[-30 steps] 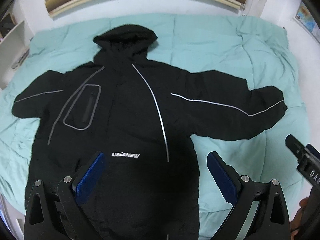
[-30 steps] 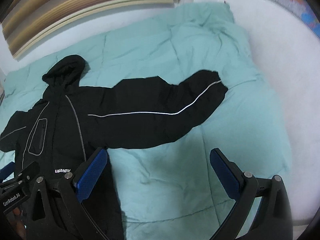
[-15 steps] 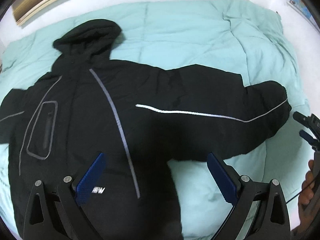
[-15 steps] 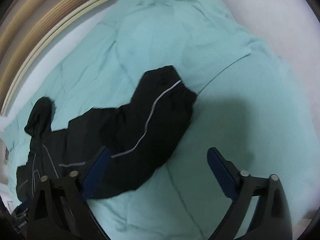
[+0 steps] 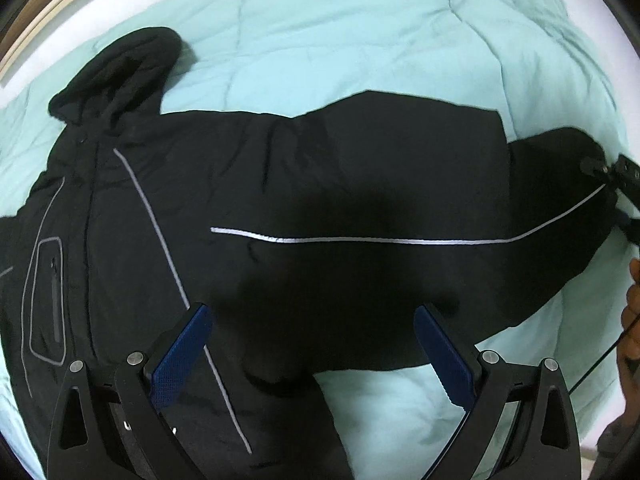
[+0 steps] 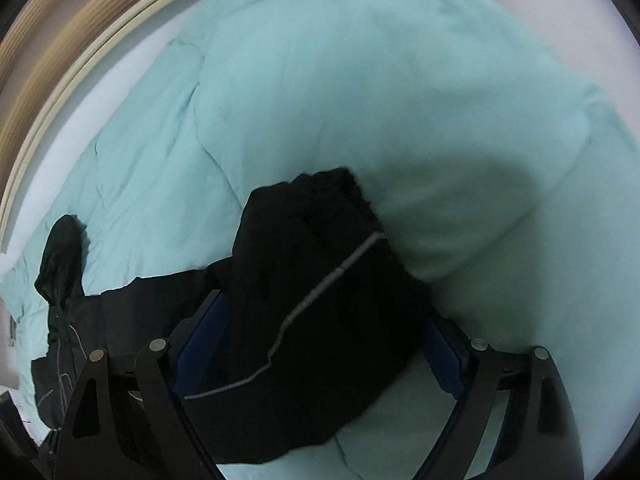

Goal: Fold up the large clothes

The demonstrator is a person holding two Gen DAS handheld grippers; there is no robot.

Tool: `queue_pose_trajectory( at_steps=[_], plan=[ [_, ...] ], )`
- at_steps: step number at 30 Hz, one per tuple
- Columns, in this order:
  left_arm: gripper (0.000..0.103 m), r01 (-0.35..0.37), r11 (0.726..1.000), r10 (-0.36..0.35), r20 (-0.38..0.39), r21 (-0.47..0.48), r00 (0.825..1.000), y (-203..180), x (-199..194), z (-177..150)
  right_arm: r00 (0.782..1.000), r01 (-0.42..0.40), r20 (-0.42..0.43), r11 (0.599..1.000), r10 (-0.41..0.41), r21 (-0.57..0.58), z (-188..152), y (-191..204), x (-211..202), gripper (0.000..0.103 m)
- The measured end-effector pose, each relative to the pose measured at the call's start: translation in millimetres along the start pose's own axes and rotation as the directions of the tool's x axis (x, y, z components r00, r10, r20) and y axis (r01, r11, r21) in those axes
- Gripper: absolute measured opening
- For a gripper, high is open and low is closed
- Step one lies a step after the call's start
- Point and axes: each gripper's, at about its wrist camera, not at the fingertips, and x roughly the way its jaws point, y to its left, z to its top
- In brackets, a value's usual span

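Right claw [image 6: 320,344] now straddles jacket [image 5: 280,200] sleeve cuff [image 6: 320,248], spread wide | left claw [image 5: 316,344] wide, hovering over jacket

Left claw [image 5: 316,354]: jaws spread wide, gripping nothing. Right claw [image 6: 320,344]: jaws spread wide, blue pads [image 6: 202,344] apart on either side.

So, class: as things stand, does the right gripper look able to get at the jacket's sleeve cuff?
Probably yes. The right gripper is open with the sleeve cuff lying between its fingers on the quilt; nothing covers it.
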Motion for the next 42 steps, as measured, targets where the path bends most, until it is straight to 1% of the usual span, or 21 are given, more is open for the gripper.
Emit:
queue_pose_trajectory(
  at_steps=[2, 3, 4, 5, 7, 8, 11, 13, 14, 16, 18, 21, 23, 25, 28, 30, 32, 36, 39, 41, 42],
  plan=[
    [0.101, -0.006, 1.000, 0.006, 0.002, 0.017, 1.000, -2, 5, 1, 1.000, 0.001, -0.017, 1.000, -0.001, -0.010, -1, 5, 7, 0.071],
    [0.101, -0.011, 1.000, 0.010, 0.006, 0.026, 1.000, -3, 9, 3, 1.000, 0.001, -0.022, 1.000, -0.002, -0.024, -3, 8, 9, 0.066],
    [0.100, -0.012, 0.999, 0.012, 0.008, 0.032, 1.000, -4, 11, 4, 1.000, -0.009, -0.025, 0.999, 0.008, -0.037, -5, 12, 10, 0.054],
    [0.099, -0.007, 0.999, 0.007, 0.013, 0.040, 1.000, -5, 15, 6, 1.000, -0.019, -0.025, 0.999, 0.018, -0.046, -7, 14, 9, 0.037],
    [0.092, 0.011, 0.999, -0.012, 0.019, 0.052, 1.000, -9, 19, 9, 0.999, -0.040, -0.019, 0.997, 0.039, -0.070, -11, 20, 1, 0.025],
    [0.090, 0.023, 0.998, -0.024, 0.018, 0.058, 1.000, -11, 21, 11, 0.999, -0.041, -0.009, 0.996, 0.041, -0.079, -13, 21, -6, 0.022],
    [0.089, 0.069, 0.995, -0.072, 0.038, 0.071, 0.997, -19, 20, 17, 0.997, -0.027, 0.073, 0.993, 0.035, -0.111, -18, 22, -46, 0.020],
    [0.089, 0.100, 0.991, -0.105, 0.058, 0.087, 0.993, -26, 18, 20, 0.986, -0.022, 0.160, 0.992, 0.041, -0.123, -21, 17, -80, 0.020],
    [0.089, 0.121, 0.988, -0.128, 0.066, 0.096, 0.990, -30, 19, 22, 0.978, -0.035, 0.202, 0.992, 0.059, -0.120, -23, 9, -98, 0.020],
    [0.089, 0.153, 0.983, -0.159, 0.062, 0.098, 0.985, -36, 28, 25, 0.968, -0.072, 0.235, 0.992, 0.094, -0.102, -25, -3, -115, 0.020],
    [0.089, 0.158, 0.983, -0.161, 0.030, 0.094, 0.986, -41, 44, 26, 0.972, -0.070, 0.217, 0.994, 0.087, -0.084, -28, -10, -109, 0.020],
    [0.089, 0.130, 0.987, -0.122, -0.085, 0.099, 0.989, -46, 88, 24, 0.993, -0.009, 0.119, 1.000, 0.012, -0.028, -33, -23, -67, 0.020],
    [0.089, 0.113, 0.985, -0.103, -0.076, 0.134, 0.992, -48, 97, 20, 0.998, 0.038, 0.047, 0.999, -0.039, 0.022, -38, -33, -37, 0.020],
    [0.089, 0.117, 0.981, -0.109, -0.061, 0.155, 0.992, -49, 91, 17, 0.998, 0.057, -0.009, 0.995, -0.056, 0.077, -41, -49, -14, 0.019],
    [0.089, 0.147, 0.980, -0.144, -0.038, 0.135, 0.989, -40, 72, 10, 0.998, 0.065, -0.026, 0.993, -0.063, 0.103, -37, -50, -13, 0.019],
    [0.089, 0.176, 0.980, -0.176, -0.006, 0.098, 0.984, -24, 54, 5, 0.995, 0.099, -0.028, 0.993, -0.097, 0.070, -36, -36, -18, 0.019],
    [0.089, 0.182, 0.981, -0.184, 0.031, 0.063, 0.982, -2, 34, -3, 0.993, 0.121, -0.011, 0.992, -0.121, 0.021, -36, -18, -29, 0.019],
    [0.089, 0.136, 0.990, -0.134, 0.086, -0.021, 0.987, 55, 4, -17, 0.990, 0.135, 0.056, 0.982, -0.128, -0.130, -48, 42, -55, 0.019],
    [0.089, 0.088, 0.990, -0.074, 0.126, -0.111, 0.989, 106, -19, -34, 0.994, 0.093, 0.078, 0.965, -0.076, -0.244, -63, 99, -67, 0.019],
    [0.089, 0.054, 0.986, -0.031, 0.142, -0.157, 0.989, 146, -23, -38, 0.998, 0.040, 0.060, 0.951, -0.023, -0.307, -75, 139, -69, 0.019],
    [0.089, 0.039, 0.983, -0.012, 0.149, -0.178, 0.989, 155, -28, -43, 0.999, 0.014, 0.047, 0.938, 0.002, -0.346, -82, 162, -68, 0.019]
  ],
)
